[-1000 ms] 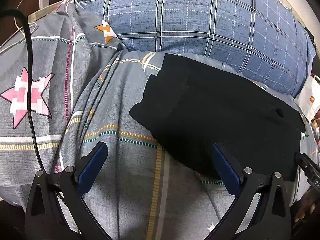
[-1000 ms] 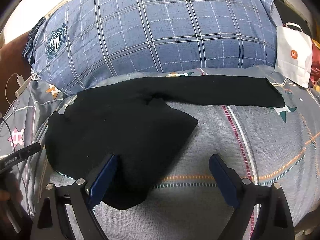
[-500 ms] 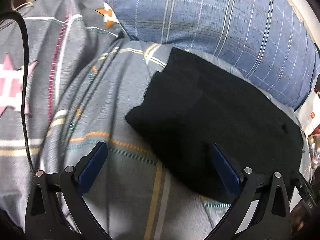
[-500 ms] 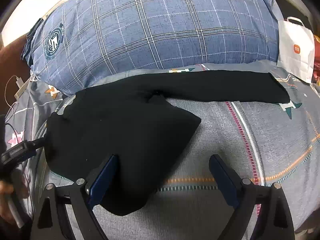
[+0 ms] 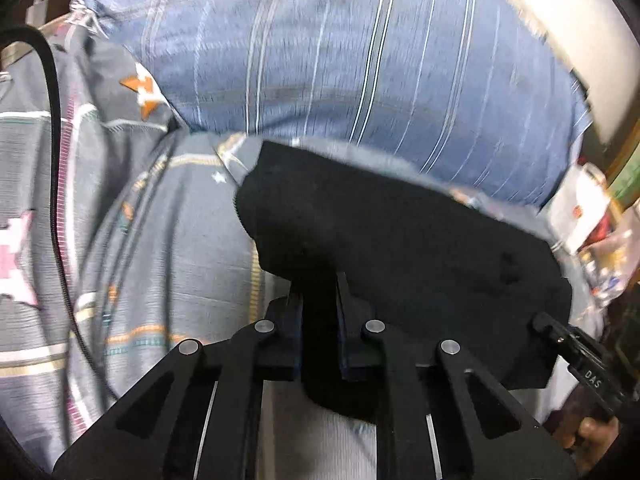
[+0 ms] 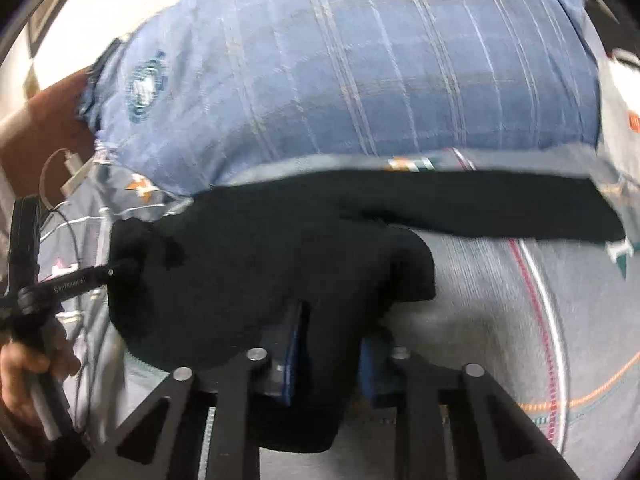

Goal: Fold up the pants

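Left wrist view: the left hand-held gripper (image 5: 320,300) has just been closing, and its jaws now stand narrow, pinching a fold of the black pants (image 5: 400,248) between the pads. The pants lie on the grey patterned bed cover (image 5: 168,240), in front of the blue checked pillow (image 5: 360,60). Right wrist view: the right hand-held gripper (image 6: 332,344) has likewise just been closing and now clamps the near edge of the pants (image 6: 260,264). One leg extends to the right along the pillow's (image 6: 360,80) base. A hand (image 6: 24,376) holds the other tool at the left edge. Both frames are blurred.
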`<action>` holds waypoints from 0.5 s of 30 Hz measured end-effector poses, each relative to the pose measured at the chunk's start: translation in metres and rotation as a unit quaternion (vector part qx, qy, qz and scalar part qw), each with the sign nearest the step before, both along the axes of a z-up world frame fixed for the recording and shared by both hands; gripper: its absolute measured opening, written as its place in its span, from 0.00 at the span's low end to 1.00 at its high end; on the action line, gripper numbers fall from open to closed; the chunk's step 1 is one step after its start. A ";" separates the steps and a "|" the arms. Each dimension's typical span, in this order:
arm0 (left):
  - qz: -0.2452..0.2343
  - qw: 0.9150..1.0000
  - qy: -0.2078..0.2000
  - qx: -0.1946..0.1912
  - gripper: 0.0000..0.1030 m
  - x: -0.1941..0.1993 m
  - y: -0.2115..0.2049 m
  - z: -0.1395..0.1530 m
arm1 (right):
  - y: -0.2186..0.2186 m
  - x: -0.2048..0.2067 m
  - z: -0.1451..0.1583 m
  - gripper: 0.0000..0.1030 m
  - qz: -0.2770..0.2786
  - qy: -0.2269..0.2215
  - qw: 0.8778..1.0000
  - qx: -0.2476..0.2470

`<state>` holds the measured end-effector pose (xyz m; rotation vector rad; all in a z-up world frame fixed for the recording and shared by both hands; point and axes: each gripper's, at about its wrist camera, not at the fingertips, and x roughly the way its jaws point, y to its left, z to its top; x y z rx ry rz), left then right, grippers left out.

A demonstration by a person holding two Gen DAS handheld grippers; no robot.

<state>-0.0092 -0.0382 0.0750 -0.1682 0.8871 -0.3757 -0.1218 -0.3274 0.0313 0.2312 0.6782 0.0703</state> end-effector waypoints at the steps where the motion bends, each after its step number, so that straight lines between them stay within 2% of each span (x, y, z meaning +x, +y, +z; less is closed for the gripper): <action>1: 0.002 1.000 -0.004 0.000 0.11 -0.005 0.005 0.006 | 0.005 -0.003 0.007 0.22 0.014 -0.010 1.000 0.008; 5: 0.018 0.999 -0.027 0.003 0.11 -0.027 0.032 0.020 | 0.038 -0.009 0.023 0.22 0.068 -0.032 0.997 0.023; 7: 0.029 0.999 -0.016 0.021 0.11 -0.031 0.036 0.009 | 0.059 -0.003 0.013 0.22 0.098 -0.022 0.995 0.020; 10: 0.041 0.998 0.024 0.037 0.11 -0.027 0.039 -0.022 | 0.081 0.015 -0.020 0.25 0.108 0.012 0.994 0.009; 13: 0.044 0.998 0.034 0.035 0.11 -0.028 0.039 -0.031 | 0.085 0.015 -0.025 0.37 0.107 0.006 0.994 0.027; 14: 0.043 0.998 0.034 0.032 0.11 -0.027 0.039 -0.030 | 0.082 0.010 -0.020 0.48 0.112 0.005 0.993 0.031; 15: 0.043 0.998 0.033 0.030 0.11 -0.025 0.039 -0.028 | 0.074 0.003 -0.012 0.54 0.113 0.005 0.993 0.033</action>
